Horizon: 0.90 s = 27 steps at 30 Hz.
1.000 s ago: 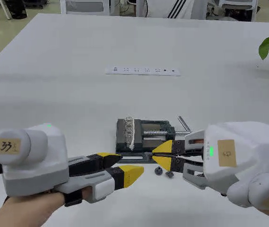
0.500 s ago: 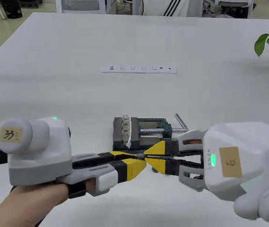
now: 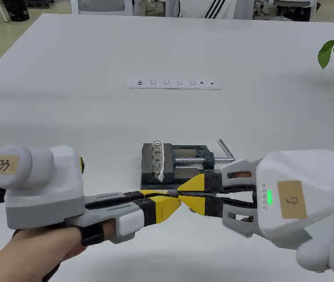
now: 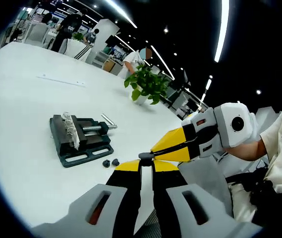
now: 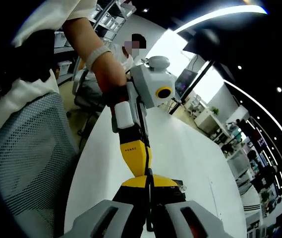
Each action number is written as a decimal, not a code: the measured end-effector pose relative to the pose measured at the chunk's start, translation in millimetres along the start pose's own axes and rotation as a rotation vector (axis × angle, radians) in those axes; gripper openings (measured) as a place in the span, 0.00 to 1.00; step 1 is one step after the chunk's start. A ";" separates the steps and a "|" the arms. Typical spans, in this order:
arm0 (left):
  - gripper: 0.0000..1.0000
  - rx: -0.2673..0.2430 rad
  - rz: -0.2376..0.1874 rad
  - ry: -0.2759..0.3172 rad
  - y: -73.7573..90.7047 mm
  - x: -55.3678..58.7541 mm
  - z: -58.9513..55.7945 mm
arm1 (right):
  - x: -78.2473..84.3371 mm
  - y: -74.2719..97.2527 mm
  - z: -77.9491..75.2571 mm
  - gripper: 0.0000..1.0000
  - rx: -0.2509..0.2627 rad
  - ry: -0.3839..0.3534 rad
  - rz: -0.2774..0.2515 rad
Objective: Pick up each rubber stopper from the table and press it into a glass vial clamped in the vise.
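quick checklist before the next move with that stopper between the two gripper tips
1. Stopper sits where the left gripper and right gripper tips meet: ok.
2. Which jaws actually grip it: cannot tell.
3. Vise flat on the table: ok.
4. Vials upright in the vise: ok.
5. A vial mouth free for it: cannot tell.
6. Spare stoppers lying beside the vise, apart from it: ok.

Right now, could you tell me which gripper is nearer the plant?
Right. The right gripper is on the same side as the plant, though well short of it; the left gripper points in from the opposite side, tips meeting the right's.
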<state>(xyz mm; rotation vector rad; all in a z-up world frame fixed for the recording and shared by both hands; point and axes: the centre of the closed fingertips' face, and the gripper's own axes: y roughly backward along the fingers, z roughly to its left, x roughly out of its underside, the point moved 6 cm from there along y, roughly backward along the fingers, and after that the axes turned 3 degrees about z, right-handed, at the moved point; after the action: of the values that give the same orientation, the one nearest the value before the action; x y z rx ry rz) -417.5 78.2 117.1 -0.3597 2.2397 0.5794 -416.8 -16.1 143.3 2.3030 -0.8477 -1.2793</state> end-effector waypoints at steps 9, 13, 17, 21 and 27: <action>0.03 -0.011 0.016 -0.035 -0.7 2.2 0.4 | 1.0 0.4 3.0 0.00 -0.015 -0.002 0.004; 0.03 -0.011 0.022 -0.041 -1.3 2.3 1.7 | 1.8 0.2 3.9 0.00 -0.017 -0.005 0.007; 0.03 -0.012 0.032 -0.059 -2.2 2.6 1.5 | 2.7 0.2 3.2 0.00 -0.028 -0.047 0.009; 0.03 -0.016 0.055 -0.115 -3.5 3.4 0.2 | 3.8 1.4 0.6 0.06 -0.049 -0.122 -0.003; 0.03 -0.016 0.083 -0.252 -4.6 2.4 -3.9 | 2.8 6.6 -2.0 0.23 -0.140 -0.267 -0.055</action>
<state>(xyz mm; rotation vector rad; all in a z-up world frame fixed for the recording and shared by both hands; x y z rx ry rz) -419.6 72.1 116.3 -0.1899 2.0154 0.6491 -416.0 -22.9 146.4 2.0899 -0.7535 -1.6420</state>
